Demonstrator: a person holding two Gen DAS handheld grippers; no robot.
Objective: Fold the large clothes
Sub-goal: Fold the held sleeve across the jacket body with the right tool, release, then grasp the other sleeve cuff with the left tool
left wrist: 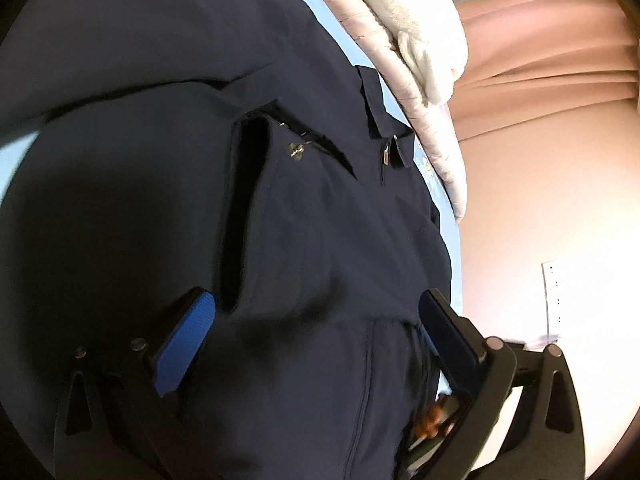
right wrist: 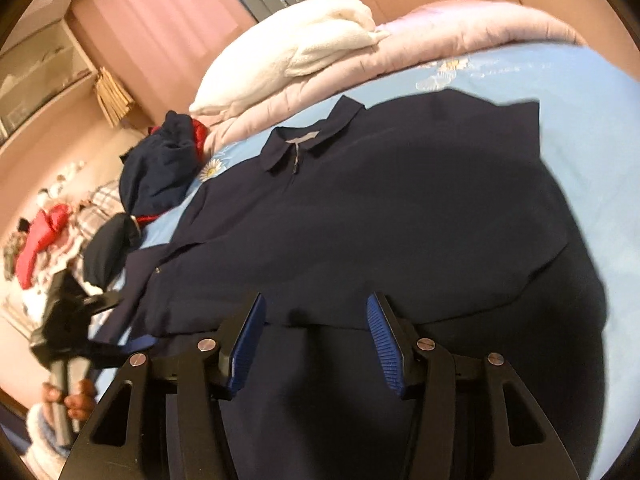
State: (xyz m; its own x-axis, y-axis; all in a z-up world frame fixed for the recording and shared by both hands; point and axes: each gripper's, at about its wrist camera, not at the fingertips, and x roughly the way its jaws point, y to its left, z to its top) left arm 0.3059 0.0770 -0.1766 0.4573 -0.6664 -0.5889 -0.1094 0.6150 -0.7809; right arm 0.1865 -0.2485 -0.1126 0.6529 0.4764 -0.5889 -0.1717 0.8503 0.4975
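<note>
Hovering over navy jacket | hem just ahead of right gripper, jaws apart, empty | left gripper wide apart, empty, above cloth

Left wrist view looks close and steeply down over the jacket, bedding edge at right. Right wrist view sits farther back, facing across the bed toward the curtains. Both share the jacket's collar
</note>
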